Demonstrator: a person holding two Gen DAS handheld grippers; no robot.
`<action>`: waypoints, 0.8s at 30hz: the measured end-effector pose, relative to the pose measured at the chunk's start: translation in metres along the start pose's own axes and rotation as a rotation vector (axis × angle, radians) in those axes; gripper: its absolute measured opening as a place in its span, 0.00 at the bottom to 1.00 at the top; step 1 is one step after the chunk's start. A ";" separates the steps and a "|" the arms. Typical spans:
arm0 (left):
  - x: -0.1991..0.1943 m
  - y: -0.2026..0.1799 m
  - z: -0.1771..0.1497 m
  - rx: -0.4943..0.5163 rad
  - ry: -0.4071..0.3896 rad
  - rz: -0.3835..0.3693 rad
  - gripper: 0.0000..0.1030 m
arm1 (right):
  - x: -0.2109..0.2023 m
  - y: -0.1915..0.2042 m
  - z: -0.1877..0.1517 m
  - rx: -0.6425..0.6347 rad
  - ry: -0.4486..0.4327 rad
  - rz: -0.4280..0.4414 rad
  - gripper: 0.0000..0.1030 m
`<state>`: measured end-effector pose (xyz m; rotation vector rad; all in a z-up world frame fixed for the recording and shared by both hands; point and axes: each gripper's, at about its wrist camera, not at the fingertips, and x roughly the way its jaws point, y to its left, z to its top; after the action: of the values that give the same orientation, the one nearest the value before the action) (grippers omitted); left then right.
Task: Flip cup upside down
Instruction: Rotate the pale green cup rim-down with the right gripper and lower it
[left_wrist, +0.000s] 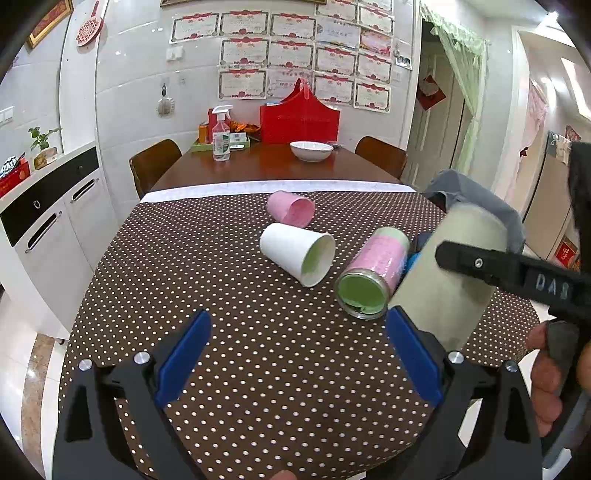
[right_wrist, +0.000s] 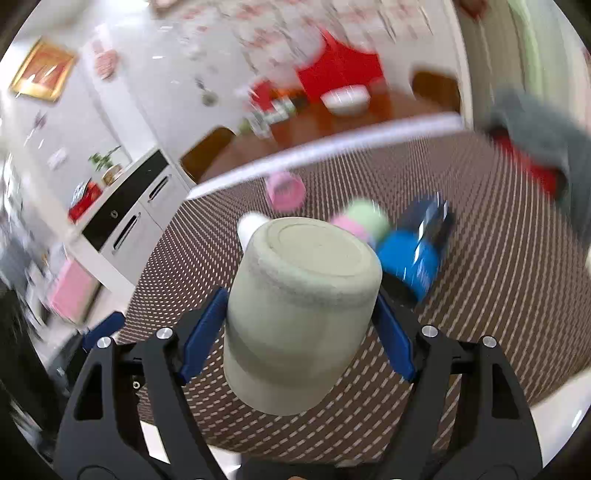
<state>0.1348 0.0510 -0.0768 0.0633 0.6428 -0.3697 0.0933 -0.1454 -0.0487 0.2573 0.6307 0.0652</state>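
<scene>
My right gripper (right_wrist: 299, 317) is shut on a pale grey-green cup (right_wrist: 295, 310), held above the polka-dot tablecloth (left_wrist: 240, 332) with its base toward the camera and tilted up. In the left wrist view the same cup (left_wrist: 447, 280) hangs at the right, clamped by the right gripper's black finger (left_wrist: 480, 264). My left gripper (left_wrist: 299, 350) is open and empty, low over the cloth near the front.
A white paper cup (left_wrist: 295, 254), a pink cup (left_wrist: 290, 208) and a pink-and-green jar (left_wrist: 373, 273) lie on their sides on the cloth. A blue cup (right_wrist: 417, 254) lies behind them. A white bowl (left_wrist: 311, 150), spray bottle (left_wrist: 221, 133) and red bag (left_wrist: 299, 118) stand farther back.
</scene>
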 end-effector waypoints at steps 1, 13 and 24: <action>0.000 -0.001 0.000 0.000 -0.001 0.000 0.91 | -0.003 0.002 -0.002 -0.051 -0.034 -0.009 0.74; -0.002 -0.014 -0.017 -0.033 -0.005 0.060 0.91 | 0.007 -0.003 -0.058 -0.400 -0.186 -0.037 0.74; -0.002 -0.027 -0.029 -0.024 -0.001 0.075 0.91 | 0.033 -0.011 -0.081 -0.455 -0.154 -0.050 0.74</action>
<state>0.1073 0.0308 -0.0970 0.0641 0.6416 -0.2895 0.0715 -0.1337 -0.1337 -0.1920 0.4534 0.1372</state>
